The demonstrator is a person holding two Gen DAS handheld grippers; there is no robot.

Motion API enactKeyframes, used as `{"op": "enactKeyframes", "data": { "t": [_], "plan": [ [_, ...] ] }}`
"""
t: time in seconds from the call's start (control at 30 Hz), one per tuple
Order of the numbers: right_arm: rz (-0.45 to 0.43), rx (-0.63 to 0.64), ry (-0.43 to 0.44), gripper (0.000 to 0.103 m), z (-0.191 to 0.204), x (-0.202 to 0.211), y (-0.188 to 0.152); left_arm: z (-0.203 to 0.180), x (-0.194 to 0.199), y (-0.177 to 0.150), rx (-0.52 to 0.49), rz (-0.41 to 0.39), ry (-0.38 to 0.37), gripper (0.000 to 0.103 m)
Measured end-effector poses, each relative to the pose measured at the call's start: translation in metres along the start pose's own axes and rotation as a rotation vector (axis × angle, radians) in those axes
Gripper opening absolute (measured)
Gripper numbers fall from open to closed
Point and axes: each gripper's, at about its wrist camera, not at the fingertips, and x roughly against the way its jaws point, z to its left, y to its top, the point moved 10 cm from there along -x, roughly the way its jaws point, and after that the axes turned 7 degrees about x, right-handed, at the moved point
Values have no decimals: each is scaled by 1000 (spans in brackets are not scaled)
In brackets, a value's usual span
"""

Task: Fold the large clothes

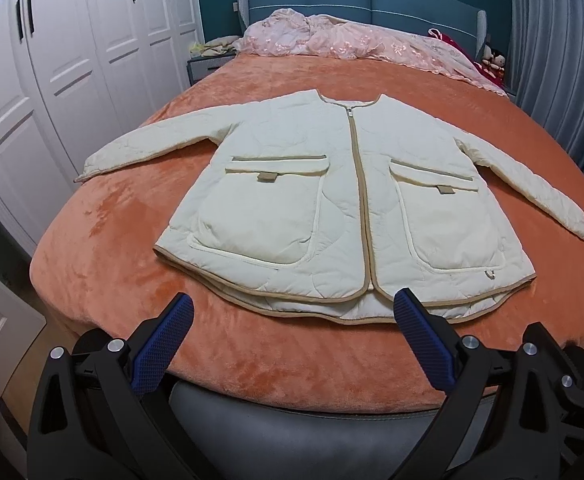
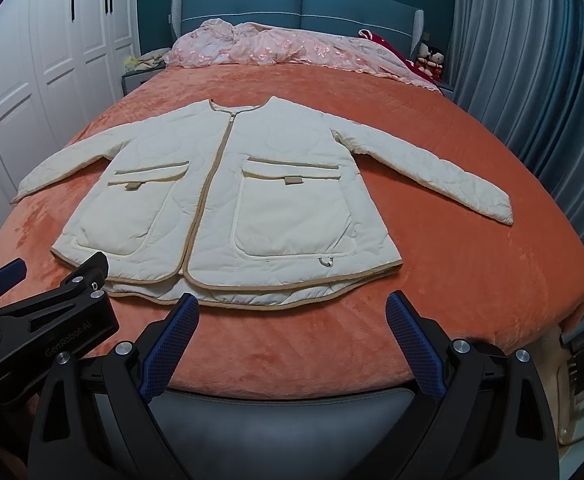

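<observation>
A: Where is the jacket (image 1: 332, 184)?

B: Spread flat on the orange bedspread (image 1: 131, 240), front side up, zipped shut along its tan-trimmed middle. The hem faces the foot of the bed; the neckline points toward the blue headboard (image 1: 364, 0). Both sleeves lie out to the sides, angled slightly toward the foot of the bed.

A: And the grippers?

B: The left gripper (image 1: 294, 310) hovers at the foot of the bed, its blue-padded fingers spread wide with nothing between them — the hem sits just beyond the tips. The right gripper (image 2: 294, 312) is the same: jaws well apart, empty, just short of the hem. Neither touches the cloth.

A: Do they see each other?

B: Yes. In the right wrist view the left gripper shows as a black frame at the lower left, in front of the jacket's near corner.

A: Anything else on the bed?

B: A pink embroidered quilt (image 2: 292, 52) bunched along the headboard, well apart from the jacket. White wardrobe doors (image 1: 51, 60) stand at one side, grey-blue curtains (image 2: 532, 80) at the other.
</observation>
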Motion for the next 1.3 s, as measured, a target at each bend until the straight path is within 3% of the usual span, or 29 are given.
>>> {"op": "enactKeyframes", "data": {
  "t": [1.3],
  "plan": [
    [-16,24,4,93,10,2,0,2,1,-1,-12,-9,15,98]
  ]
}}
